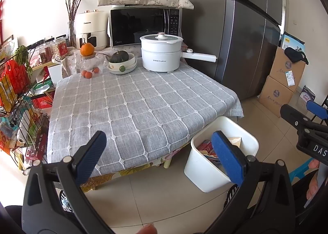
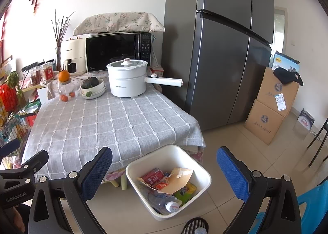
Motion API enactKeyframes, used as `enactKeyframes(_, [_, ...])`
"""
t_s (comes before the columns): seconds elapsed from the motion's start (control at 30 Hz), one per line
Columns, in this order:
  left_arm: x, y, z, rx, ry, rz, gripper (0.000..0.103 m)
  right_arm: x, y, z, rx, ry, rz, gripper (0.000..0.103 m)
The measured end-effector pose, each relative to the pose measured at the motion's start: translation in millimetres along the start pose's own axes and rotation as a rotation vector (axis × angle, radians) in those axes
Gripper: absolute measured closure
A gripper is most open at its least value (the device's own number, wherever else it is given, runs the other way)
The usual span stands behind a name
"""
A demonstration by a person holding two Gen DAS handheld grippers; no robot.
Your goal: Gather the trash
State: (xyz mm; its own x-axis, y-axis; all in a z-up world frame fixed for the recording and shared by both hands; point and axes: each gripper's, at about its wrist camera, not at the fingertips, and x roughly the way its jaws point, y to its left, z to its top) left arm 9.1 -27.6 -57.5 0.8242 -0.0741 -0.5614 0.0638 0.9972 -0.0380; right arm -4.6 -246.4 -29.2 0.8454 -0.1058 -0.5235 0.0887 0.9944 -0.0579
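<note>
A white trash bin (image 2: 205, 170) stands on the tiled floor at the near right corner of the table. Inside it lie a torn brown cardboard piece (image 2: 178, 180), a red packet (image 2: 152, 175), a clear plastic bottle (image 2: 164, 203) and some coloured wrappers. My right gripper (image 2: 164, 152) is open above and in front of the bin, holding nothing. My left gripper (image 1: 158, 137) is open too, empty, over the table's near edge, with the bin (image 1: 201, 174) behind its right finger (image 1: 227, 156). The grey checked tablecloth (image 1: 133, 106) has no loose trash showing on it.
At the table's far end stand a white electric pot (image 1: 162, 53), a bowl with a squash (image 1: 122, 62), oranges and a microwave (image 1: 143, 26). A wire rack (image 1: 18, 100) lines the left. A grey fridge (image 1: 246, 39) and cardboard boxes (image 1: 280, 82) stand right.
</note>
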Motion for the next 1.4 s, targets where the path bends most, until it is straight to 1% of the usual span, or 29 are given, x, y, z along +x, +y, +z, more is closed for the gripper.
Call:
enactKeyframes(1.2, [0.1,-4.1,-0.4,0.001,0.002,-0.002,0.001,0.5,-0.3,-0.2,-0.001,0.002,0.001,0.0])
enactKeyframes(1.4, [4.4,-1.6,-3.1,-0.008,0.026,-0.012,0.001,1.8,1.0,-3.1,-0.002,0.009,0.008,0.0])
